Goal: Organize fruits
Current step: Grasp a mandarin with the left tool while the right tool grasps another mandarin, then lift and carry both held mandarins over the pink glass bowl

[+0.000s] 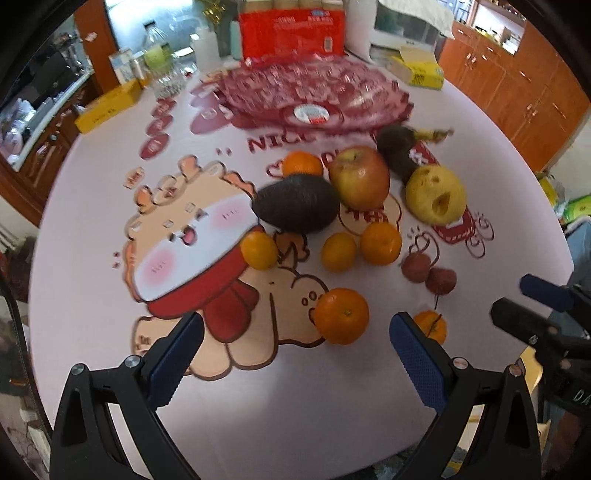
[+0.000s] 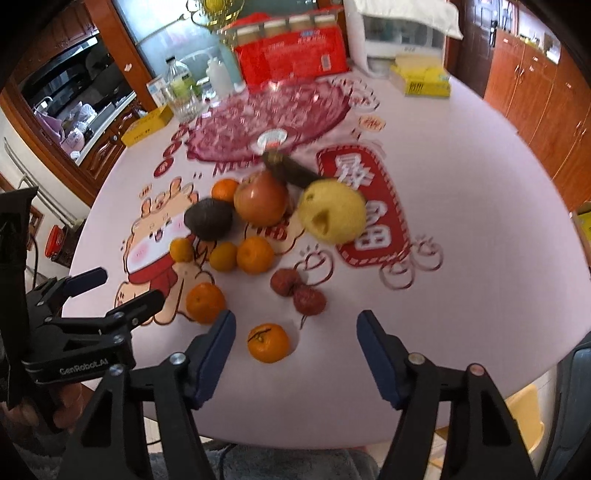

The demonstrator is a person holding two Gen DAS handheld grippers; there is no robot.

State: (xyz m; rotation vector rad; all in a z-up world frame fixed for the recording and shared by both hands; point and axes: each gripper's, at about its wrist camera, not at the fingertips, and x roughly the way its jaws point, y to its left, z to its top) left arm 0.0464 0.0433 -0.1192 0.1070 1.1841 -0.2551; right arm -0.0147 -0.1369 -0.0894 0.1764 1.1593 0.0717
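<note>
Fruit lies loose on the pink printed table [image 1: 92, 229]: a red apple [image 1: 359, 178], a dark avocado [image 1: 295, 204], a yellow pear [image 1: 436, 195] with holes in it, a blackened banana [image 1: 400, 147], several mandarins such as one [image 1: 341, 315] near my left gripper, and two lychees [image 1: 428, 274]. A red glass dish [image 1: 314, 96] stands behind them. My left gripper [image 1: 295, 347] is open and empty, above the table's near part. My right gripper [image 2: 295, 350] is open and empty, with a small mandarin [image 2: 267, 341] just ahead between its fingers.
At the table's back stand a red package [image 1: 291, 31], yellow boxes [image 1: 107, 107] [image 1: 417, 70], a glass jar [image 1: 166, 79] and bottles. Wooden cabinets [image 1: 517, 85] line the right side. The table edge runs close below both grippers.
</note>
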